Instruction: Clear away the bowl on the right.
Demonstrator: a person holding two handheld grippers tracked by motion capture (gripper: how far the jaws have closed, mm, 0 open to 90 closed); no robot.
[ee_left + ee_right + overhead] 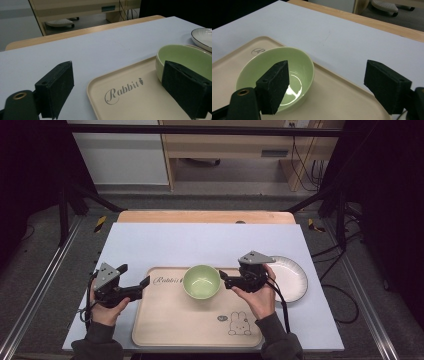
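A pale green bowl stands empty on the far middle of a beige tray printed with a rabbit. My right gripper hovers just right of the bowl, pointing left at it, jaws open and apart from the rim. In the right gripper view the bowl lies partly behind the left jaw, and nothing sits between the jaws of the gripper. My left gripper rests at the tray's left edge, open and empty. In the left gripper view its jaws frame the tray corner, with the bowl beyond.
A white plate with a dark rim lies on the white tabletop right of the tray, close behind my right hand. A wooden strip runs along the table's far edge. Black frame posts stand at both sides.
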